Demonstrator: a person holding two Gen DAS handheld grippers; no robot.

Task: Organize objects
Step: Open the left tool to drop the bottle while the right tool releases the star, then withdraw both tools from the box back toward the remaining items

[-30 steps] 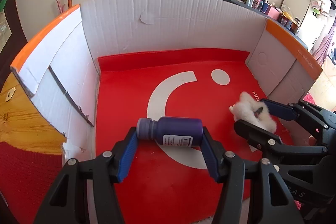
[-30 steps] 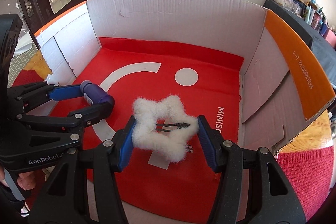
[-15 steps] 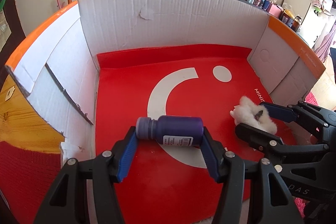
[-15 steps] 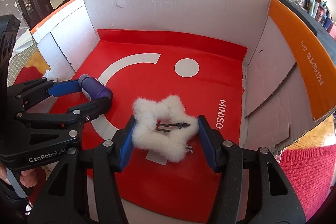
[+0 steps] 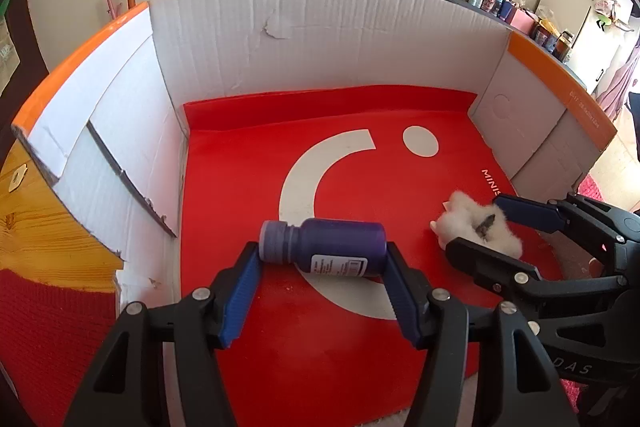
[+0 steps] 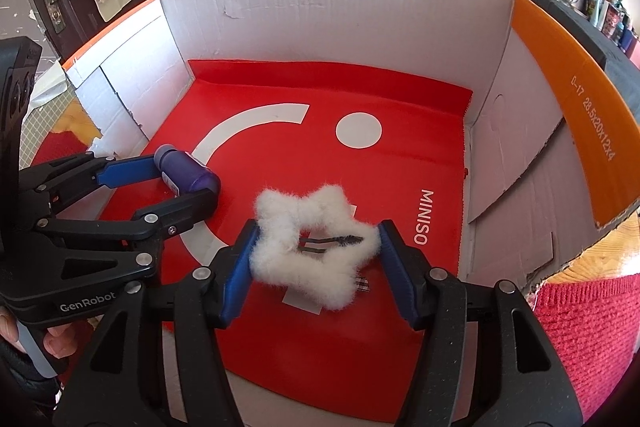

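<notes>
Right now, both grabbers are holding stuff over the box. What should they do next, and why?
Probably lower both a little, then let go. The left gripper grips the purple bottle sideways and the right gripper grips the fluffy star, both above the box's red floor, which has bare room beneath them.

Bare red floor (image 5: 248,179) lies open ahead of both claws to the far wall (image 5: 320,43). White cardboard walls close the left (image 5: 116,115), far and right (image 6: 516,115) sides. The purple bottle (image 5: 336,247) and fluffy star (image 6: 316,251) occupy near floor space.
</notes>
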